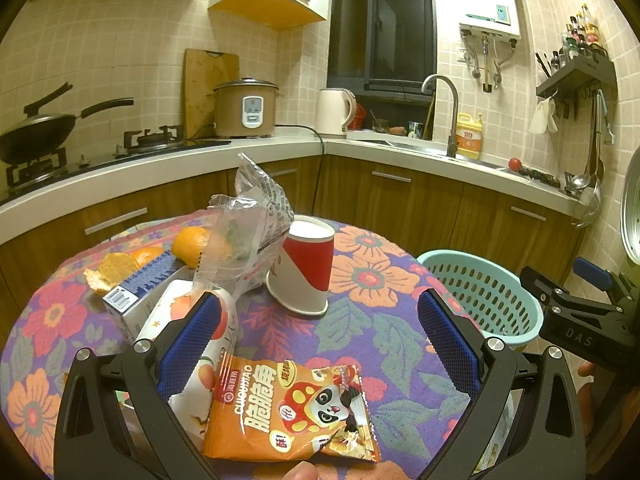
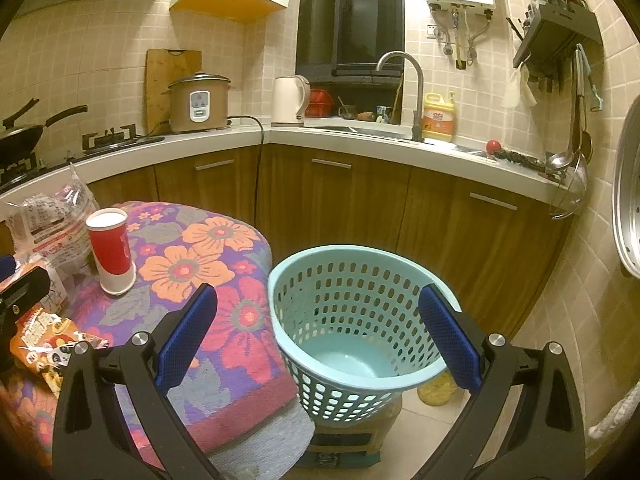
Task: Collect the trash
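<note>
**Both tongs spread, trash on the worktop**

Over the flowered worktop (image 1: 360, 280), left tongs (image 1: 320, 340) spread wide, gripping nothing, blue pad beside a peach-printed wrapper (image 1: 200, 344). Between the fingers, an orange snack bag (image 1: 280, 412) reading "CUICUIJIAO". Above the perforated teal basket (image 2: 352, 384), right tongs (image 2: 318, 336) likewise wide, empty. "DAS", seemingly, on the right tool's body.

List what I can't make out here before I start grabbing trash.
- Left wrist view: the white carton is partly hidden by the left hand-held gripper's finger and the clear plastic bag.
- Left wrist view: the orange snack packet runs behind the gripper frame.
- Right wrist view: the basket hides its support.
</note>
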Available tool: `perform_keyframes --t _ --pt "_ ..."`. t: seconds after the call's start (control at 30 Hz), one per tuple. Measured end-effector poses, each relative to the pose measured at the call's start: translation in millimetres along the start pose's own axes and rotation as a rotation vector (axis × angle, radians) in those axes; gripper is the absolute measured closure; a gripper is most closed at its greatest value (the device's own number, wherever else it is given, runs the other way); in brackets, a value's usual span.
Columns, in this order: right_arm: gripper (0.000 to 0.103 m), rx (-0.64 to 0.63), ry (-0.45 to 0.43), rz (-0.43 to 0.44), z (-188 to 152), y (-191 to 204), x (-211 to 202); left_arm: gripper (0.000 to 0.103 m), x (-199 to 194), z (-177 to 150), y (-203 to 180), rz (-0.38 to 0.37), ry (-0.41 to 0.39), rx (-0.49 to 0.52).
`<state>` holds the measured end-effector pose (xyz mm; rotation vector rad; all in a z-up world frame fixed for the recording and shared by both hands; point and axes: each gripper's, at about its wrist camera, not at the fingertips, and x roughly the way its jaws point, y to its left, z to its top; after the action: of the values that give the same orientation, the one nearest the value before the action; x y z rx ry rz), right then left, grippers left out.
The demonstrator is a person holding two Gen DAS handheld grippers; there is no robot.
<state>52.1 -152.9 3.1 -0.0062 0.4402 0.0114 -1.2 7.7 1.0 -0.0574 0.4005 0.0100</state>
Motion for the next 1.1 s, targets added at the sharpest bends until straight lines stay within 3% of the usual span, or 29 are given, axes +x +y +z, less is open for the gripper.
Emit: perform_keyframes --t 0.17,0.3,0.5,0.7,0.9,1.0,1.1 --pt "0.007 -0.01 -0.028 0.075 3 6 -12 0.007 -23 1 11 -0.034 -0.014 -0.034" --pt "0.008 -0.032 -0.02 0.188 4 20 -21 0.007 -50 -1 20 -0.027 -0.032 -0.055" --pt "0.008 -0.102 0.008 0.406 -1 61 -32 0.007 -90 -17 54 0.084 -0.009 -0.102" --pt "0.009 -0.221 0.09 0.62 -19 115 -29 0.008 -103 -36 100 0.181 0.097 -0.161" --pt "0.017 -0.308 0.178 0.661 -39 146 -19 0.01 -90 -50 123 0.146 0.191 -0.233" --pt "0.022 -0.337 0.217 0.663 -45 154 -11 0.012 -74 -58 122 0.169 0.255 -0.22" --pt "0.024 -0.364 0.241 0.649 -46 158 -10 0.019 -61 -66 124 0.167 0.302 -0.236"
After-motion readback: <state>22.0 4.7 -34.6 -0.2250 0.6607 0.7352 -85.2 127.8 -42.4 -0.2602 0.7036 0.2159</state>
